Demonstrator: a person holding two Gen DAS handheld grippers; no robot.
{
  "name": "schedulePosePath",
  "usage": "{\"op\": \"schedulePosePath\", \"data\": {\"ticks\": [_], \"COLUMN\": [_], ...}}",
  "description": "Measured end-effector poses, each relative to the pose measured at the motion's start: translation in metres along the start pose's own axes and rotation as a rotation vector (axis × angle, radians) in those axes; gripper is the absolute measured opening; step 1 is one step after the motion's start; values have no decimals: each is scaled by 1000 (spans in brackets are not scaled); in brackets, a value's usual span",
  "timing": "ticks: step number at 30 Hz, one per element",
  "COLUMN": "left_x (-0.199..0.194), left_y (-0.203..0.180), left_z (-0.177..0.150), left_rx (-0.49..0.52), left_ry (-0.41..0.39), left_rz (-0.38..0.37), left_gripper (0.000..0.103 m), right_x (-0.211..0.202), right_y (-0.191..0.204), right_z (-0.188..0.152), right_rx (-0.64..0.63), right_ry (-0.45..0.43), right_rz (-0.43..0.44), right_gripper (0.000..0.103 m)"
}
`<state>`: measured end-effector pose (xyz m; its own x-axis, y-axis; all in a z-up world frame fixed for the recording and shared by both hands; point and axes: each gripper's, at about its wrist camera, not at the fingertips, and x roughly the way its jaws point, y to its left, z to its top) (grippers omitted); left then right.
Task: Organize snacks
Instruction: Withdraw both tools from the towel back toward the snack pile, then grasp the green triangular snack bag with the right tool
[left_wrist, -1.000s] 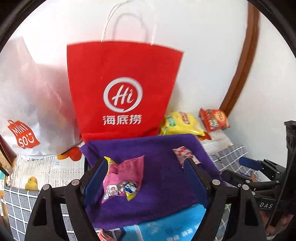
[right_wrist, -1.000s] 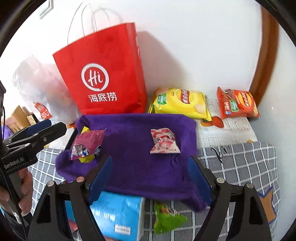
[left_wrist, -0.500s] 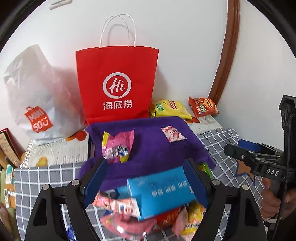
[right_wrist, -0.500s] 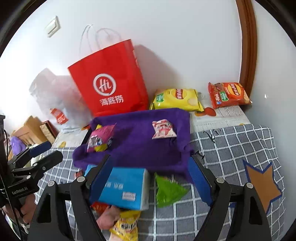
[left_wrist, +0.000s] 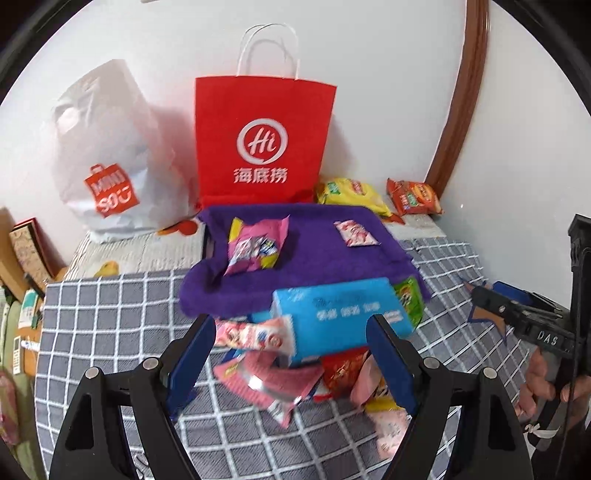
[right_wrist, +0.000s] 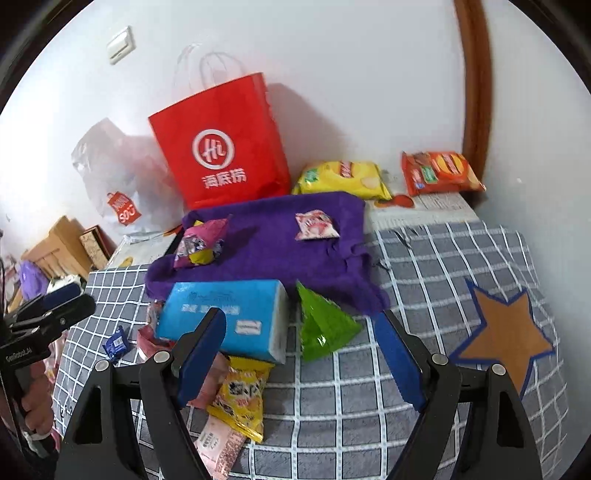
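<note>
A purple cloth (left_wrist: 317, 254) (right_wrist: 273, 243) lies on the checked cover, with a pink snack bag (left_wrist: 255, 245) (right_wrist: 199, 242) at its left and a small red-white packet (left_wrist: 354, 232) (right_wrist: 316, 225) at its right. In front lies a blue tissue pack (left_wrist: 340, 314) (right_wrist: 225, 317) on a pile of snack packets (left_wrist: 273, 373), with a green packet (right_wrist: 321, 325) and a yellow packet (right_wrist: 242, 398) beside it. My left gripper (left_wrist: 291, 354) is open and empty above the pile. My right gripper (right_wrist: 299, 354) is open and empty over the cover.
A red paper bag (left_wrist: 262, 140) (right_wrist: 221, 147) and a white plastic bag (left_wrist: 107, 155) stand against the wall. Yellow (right_wrist: 343, 177) and red (right_wrist: 439, 173) chip bags lie at the back right. A small blue candy (right_wrist: 116, 345) lies left. An orange star (right_wrist: 506, 332) marks the cover.
Both grippers have pulled back and risen from the purple cloth. The tissue pack and the pile of packets in front have come into view. Both stay open.
</note>
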<state>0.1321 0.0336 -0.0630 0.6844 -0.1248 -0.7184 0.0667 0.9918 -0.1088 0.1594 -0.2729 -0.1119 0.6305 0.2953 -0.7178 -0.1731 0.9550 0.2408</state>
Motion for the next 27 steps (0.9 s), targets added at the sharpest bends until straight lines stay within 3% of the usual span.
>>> {"op": "schedulePosePath", "data": {"ticks": [10, 12, 18, 27], "left_x": [12, 13, 19, 36], "left_y": [24, 27, 36, 43], "left_z": [-33, -37, -41, -36], "left_rx": [-67, -74, -106, -131], "left_ry": [67, 77, 100, 119], "left_rz": [27, 36, 39, 23], "left_gripper": [82, 82, 82, 82], "right_x": [21, 29, 60, 105], "right_y": [-10, -9, -6, -5], "right_z": [-23, -24, -24, -16], "right_rx": [-38, -39, -47, -65], "right_ry": [45, 58, 97, 141], "right_rz": [-16, -6, 5, -23], "right_gripper": [78, 73, 64, 64]}}
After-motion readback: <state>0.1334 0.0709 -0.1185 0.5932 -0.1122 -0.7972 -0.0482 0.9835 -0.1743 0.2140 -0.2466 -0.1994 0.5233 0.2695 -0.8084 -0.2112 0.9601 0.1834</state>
